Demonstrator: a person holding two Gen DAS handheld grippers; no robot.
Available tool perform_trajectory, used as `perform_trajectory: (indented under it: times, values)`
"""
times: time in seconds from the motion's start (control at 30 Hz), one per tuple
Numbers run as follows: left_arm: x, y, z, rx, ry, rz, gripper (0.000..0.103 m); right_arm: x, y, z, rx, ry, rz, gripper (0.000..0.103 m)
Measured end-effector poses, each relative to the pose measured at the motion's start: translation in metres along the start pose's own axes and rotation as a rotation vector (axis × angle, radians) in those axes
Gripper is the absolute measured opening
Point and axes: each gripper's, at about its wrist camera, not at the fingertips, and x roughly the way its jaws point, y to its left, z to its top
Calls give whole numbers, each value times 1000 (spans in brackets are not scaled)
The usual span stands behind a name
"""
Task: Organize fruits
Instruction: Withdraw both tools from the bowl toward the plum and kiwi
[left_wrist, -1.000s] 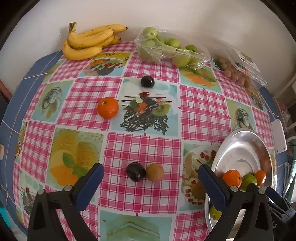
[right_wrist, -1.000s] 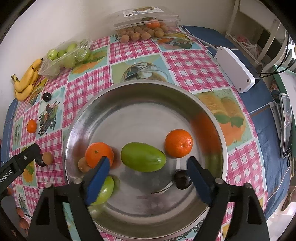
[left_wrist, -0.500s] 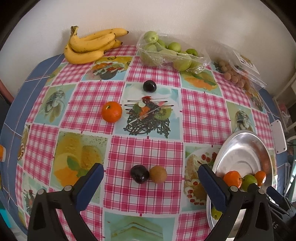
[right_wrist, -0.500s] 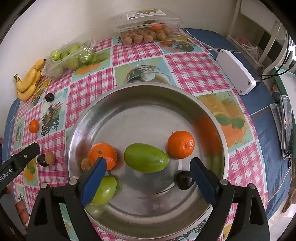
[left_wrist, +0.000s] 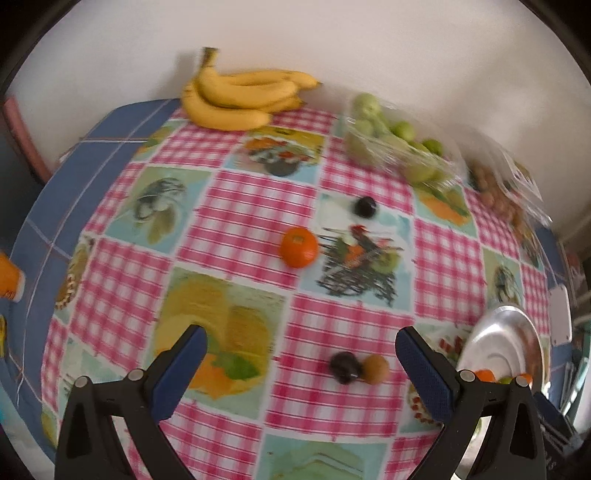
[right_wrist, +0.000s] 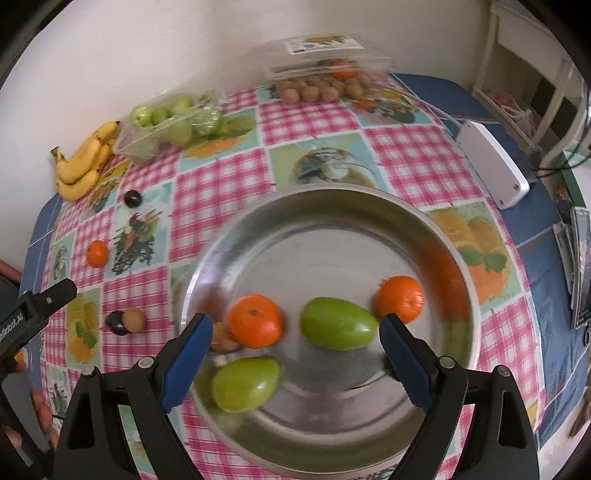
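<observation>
A steel bowl (right_wrist: 369, 199) holds two oranges (right_wrist: 254, 320), two green mangoes (right_wrist: 336, 328), a small brown fruit and a dark plum mostly hidden behind my right finger. My right gripper (right_wrist: 293, 349) is open and empty above the bowl's near side. On the checked cloth lie an orange (left_wrist: 298, 246), a dark plum (left_wrist: 365, 206), and a second plum (left_wrist: 345, 367) touching a kiwi (left_wrist: 375, 368). My left gripper (left_wrist: 301, 363) is open and empty above the cloth; that plum and kiwi lie between its fingers, towards the right one. The bowl (left_wrist: 498, 343) shows at the right.
Bananas (left_wrist: 240, 99) lie at the back by the wall. A clear bag of green fruit (left_wrist: 399, 147) and a plastic box of small brown fruit (right_wrist: 325, 79) stand at the back. A white box (right_wrist: 495, 166) lies right of the bowl.
My left gripper has swung left, so the fruit shifted right in its view. My right gripper has drawn back a little from the bowl. Both stay open.
</observation>
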Motion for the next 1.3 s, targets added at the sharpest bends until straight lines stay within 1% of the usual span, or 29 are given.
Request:
perform_trajectory:
  times: [0.1,0.37,0.6,0.8,1.0,1.13,1.17,1.23,1.3]
  values:
    - [-3,16,3,-33,-14,18,103,0,15,0,-33,-1,29,92]
    - [-8,44,4,-94,-30,24,103,4,61,-4,-129,0,72,92]
    - [-11,56,5,-125,-40,18,103,9,100,-7,-215,-5,124,92]
    - [-4,58,5,-127,-22,8,103,15,125,-10,-262,5,159,92]
    - [5,55,4,-115,2,8,103,27,138,-11,-289,19,149,92]
    - [10,52,3,-104,13,-1,103,32,139,-11,-277,20,149,91]
    - [12,51,3,-102,19,-6,103,33,139,-10,-271,17,153,91]
    - [14,49,2,-97,31,-8,103,32,138,-10,-264,10,161,86]
    - [16,47,2,-88,40,-5,103,32,138,-9,-264,3,168,85]
